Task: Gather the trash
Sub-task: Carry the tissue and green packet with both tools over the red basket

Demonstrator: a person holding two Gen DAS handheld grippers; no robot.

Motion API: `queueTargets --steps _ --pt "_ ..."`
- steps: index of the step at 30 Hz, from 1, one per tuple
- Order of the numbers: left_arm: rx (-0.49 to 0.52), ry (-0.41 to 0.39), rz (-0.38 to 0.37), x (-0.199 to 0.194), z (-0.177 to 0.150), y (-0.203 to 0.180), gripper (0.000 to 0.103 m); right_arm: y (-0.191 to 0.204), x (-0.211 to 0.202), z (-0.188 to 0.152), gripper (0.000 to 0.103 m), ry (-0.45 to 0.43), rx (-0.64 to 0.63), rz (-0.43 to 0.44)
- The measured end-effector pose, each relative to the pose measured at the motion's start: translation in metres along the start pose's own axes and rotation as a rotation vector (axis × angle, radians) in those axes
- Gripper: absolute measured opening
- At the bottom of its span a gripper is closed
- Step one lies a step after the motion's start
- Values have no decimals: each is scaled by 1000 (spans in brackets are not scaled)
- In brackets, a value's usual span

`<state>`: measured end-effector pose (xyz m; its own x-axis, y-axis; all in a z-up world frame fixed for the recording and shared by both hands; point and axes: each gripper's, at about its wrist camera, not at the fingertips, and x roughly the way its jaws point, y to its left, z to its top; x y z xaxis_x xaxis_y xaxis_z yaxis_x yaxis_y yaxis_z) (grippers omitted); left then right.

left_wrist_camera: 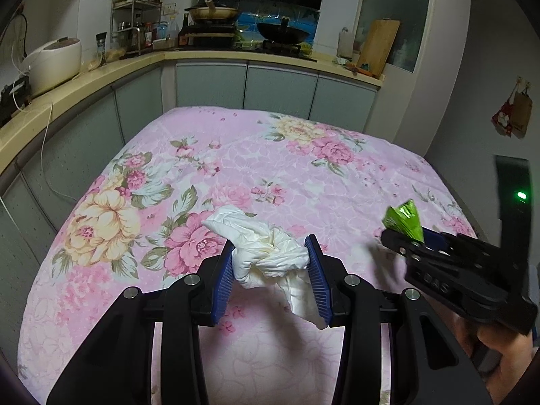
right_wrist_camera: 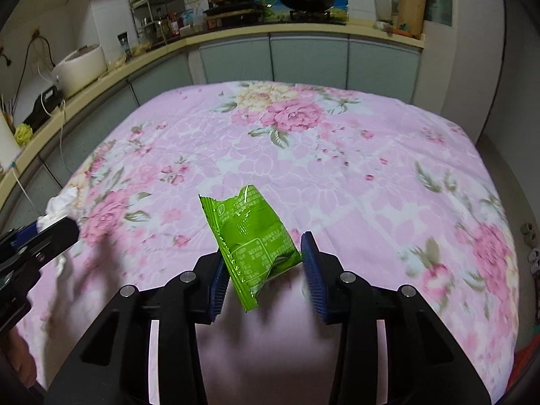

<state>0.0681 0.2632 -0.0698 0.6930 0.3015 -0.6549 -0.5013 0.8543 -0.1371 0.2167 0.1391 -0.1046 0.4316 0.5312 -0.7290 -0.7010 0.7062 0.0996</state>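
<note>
In the left wrist view, our left gripper (left_wrist_camera: 271, 263) pinches a crumpled white tissue (left_wrist_camera: 266, 253) between its blue pads, above the floral-covered surface (left_wrist_camera: 303, 175). In the right wrist view, our right gripper (right_wrist_camera: 265, 270) clamps a green snack wrapper (right_wrist_camera: 251, 236), lifted off the cloth.
</note>
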Motion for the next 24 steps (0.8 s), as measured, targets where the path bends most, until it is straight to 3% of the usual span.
queueTargets --steps 24 --pt "134 -138 -81 -77 2 -66 39 -36 -165 -40 40 -242 156 -77"
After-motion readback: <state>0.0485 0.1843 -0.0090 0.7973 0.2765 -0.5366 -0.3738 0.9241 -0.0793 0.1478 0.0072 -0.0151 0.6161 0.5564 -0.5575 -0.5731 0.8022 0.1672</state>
